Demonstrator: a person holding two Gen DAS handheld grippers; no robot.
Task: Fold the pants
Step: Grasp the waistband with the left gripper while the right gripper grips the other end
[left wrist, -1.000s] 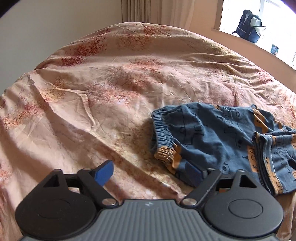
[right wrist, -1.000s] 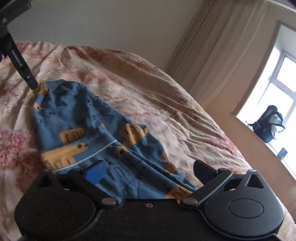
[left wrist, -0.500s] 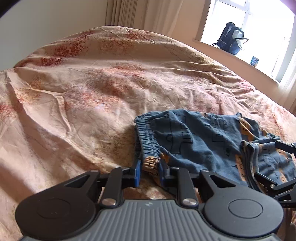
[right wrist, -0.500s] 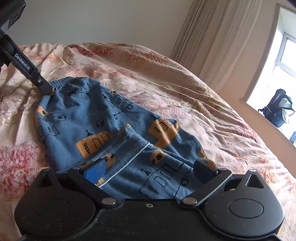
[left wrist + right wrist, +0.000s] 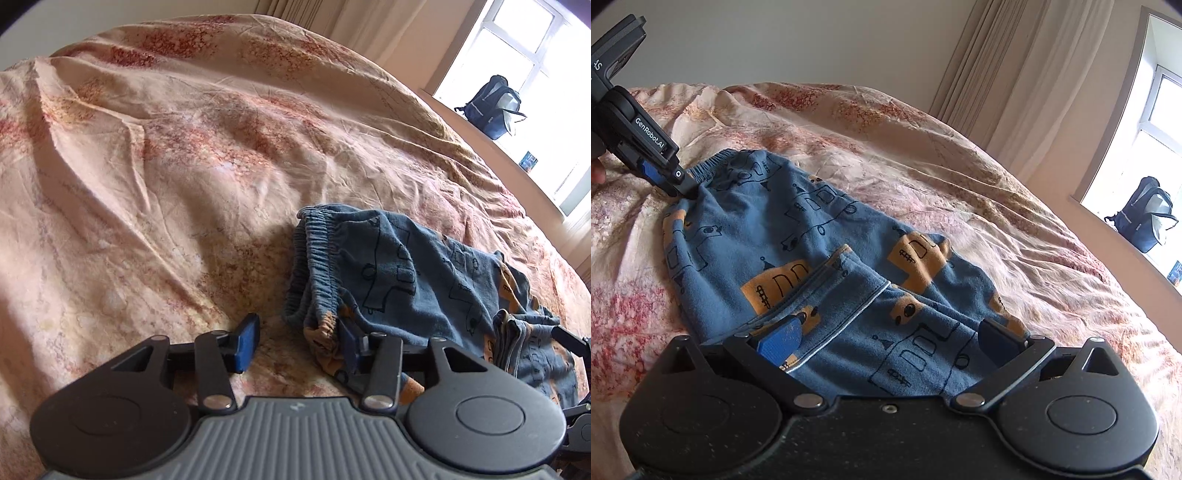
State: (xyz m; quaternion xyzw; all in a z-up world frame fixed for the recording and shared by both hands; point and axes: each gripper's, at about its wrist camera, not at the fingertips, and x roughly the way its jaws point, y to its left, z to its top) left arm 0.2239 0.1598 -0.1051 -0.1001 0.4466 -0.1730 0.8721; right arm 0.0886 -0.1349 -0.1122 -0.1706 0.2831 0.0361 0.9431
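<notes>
Blue pants (image 5: pixel 820 236) with orange and black prints lie folded on the bed, waistband at the far left, leg ends folded over near me. In the left wrist view the pants (image 5: pixel 399 273) lie right of centre, with the elastic waistband (image 5: pixel 314 258) bunched just ahead. My left gripper (image 5: pixel 299 339) is open; its right finger touches the waistband corner and its left finger rests on the sheet. It also shows in the right wrist view (image 5: pixel 670 177). My right gripper (image 5: pixel 890 338) is open, its fingers spread over the folded leg ends.
A wrinkled beige and red floral bedsheet (image 5: pixel 166 166) covers the bed. A dark backpack (image 5: pixel 1145 218) sits on the windowsill at the right. Curtains (image 5: pixel 1015 74) hang behind the bed.
My left gripper was shut on the waistband corner half a second ago and has now opened, letting it go. The right gripper has stayed open over the leg ends.
</notes>
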